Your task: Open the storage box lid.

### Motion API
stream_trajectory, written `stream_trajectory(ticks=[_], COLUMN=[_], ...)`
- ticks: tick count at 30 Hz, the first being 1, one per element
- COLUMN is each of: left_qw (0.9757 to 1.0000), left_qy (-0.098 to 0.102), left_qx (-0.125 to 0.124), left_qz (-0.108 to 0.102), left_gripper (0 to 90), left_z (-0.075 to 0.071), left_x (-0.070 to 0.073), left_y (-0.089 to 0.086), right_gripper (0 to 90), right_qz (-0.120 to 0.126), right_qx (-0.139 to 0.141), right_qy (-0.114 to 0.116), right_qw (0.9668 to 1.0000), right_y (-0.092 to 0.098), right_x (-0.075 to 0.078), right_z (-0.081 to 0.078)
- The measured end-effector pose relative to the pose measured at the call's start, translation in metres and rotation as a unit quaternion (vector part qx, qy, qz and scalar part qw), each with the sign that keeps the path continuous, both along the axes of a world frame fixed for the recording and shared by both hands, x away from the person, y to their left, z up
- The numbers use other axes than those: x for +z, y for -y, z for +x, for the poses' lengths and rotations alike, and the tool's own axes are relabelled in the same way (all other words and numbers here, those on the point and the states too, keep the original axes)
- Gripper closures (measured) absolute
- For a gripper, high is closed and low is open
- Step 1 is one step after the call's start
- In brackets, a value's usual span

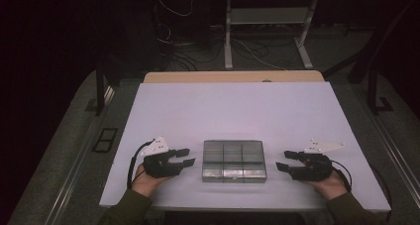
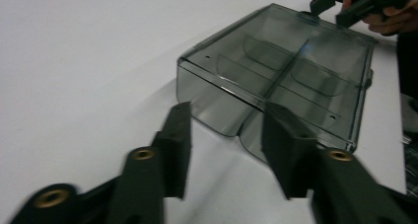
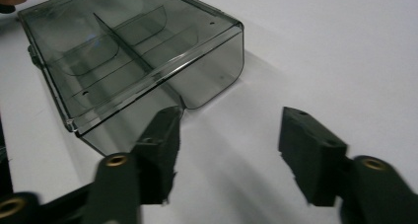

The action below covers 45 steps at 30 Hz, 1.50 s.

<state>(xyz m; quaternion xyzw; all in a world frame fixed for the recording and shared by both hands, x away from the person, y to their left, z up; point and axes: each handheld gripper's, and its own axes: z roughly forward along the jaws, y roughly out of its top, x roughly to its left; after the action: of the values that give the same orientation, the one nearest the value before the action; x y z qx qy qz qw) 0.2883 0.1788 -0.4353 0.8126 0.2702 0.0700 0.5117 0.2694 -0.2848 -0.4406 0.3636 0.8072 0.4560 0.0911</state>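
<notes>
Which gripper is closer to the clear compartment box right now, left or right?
Left, by a little. The left gripper sits just off the compartment box's left side, jaws open toward it. The right gripper faces its right side across a slightly wider gap. Neither touches it.

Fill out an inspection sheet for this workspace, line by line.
Surface: white table top, bare apart from the box.
Job's things: smoky clear compartment box, lid shut, near the front edge; compartments look empty.
Clutter: nothing seen.
Grippers: left tongs and right tongs sit on either side of the box, jaws apart, gripping nothing.
Cables: one black cable loops from each gripper; loose wires lie on the floor behind.
Surroundings: dark room, white stand legs beyond the table.
</notes>
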Motion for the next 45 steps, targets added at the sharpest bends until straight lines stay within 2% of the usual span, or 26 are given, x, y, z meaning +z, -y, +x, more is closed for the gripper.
stream_trajectory(ticks=[9,14,30,38,45], left_qw=[0.9993,0.9986,0.9951,0.9946,0.9939], left_qy=[-0.023,-0.029,-0.044,-0.05,-0.052], left_qx=[-0.03,-0.045,-0.086,-0.09,-0.097], left_qz=[-0.001,0.008,0.018,0.013,0.013], left_gripper=[88.0,88.8,88.9,88.9,88.9], left_z=[0.002,0.001,-0.001,-0.002,-0.002], left_x=[-0.003,-0.005,-0.01,-0.01,-0.01], left_y=[0.002,0.006,0.018,0.018,0.019], right_gripper=[75.3,88.5,89.3,89.3,89.3], right_qz=[0.001,0.006,0.007,0.009,0.008], right_qx=[0.02,0.034,0.065,0.081,0.108], right_qy=[-0.001,-0.003,-0.011,-0.011,-0.005], right_qw=[0.9998,0.9994,0.9978,0.9966,0.9941], right_y=[-0.002,-0.003,-0.009,-0.011,-0.017], right_x=[0.0,-0.001,-0.001,0.0,0.0], right_z=[-0.002,-0.002,-0.004,-0.006,-0.008])
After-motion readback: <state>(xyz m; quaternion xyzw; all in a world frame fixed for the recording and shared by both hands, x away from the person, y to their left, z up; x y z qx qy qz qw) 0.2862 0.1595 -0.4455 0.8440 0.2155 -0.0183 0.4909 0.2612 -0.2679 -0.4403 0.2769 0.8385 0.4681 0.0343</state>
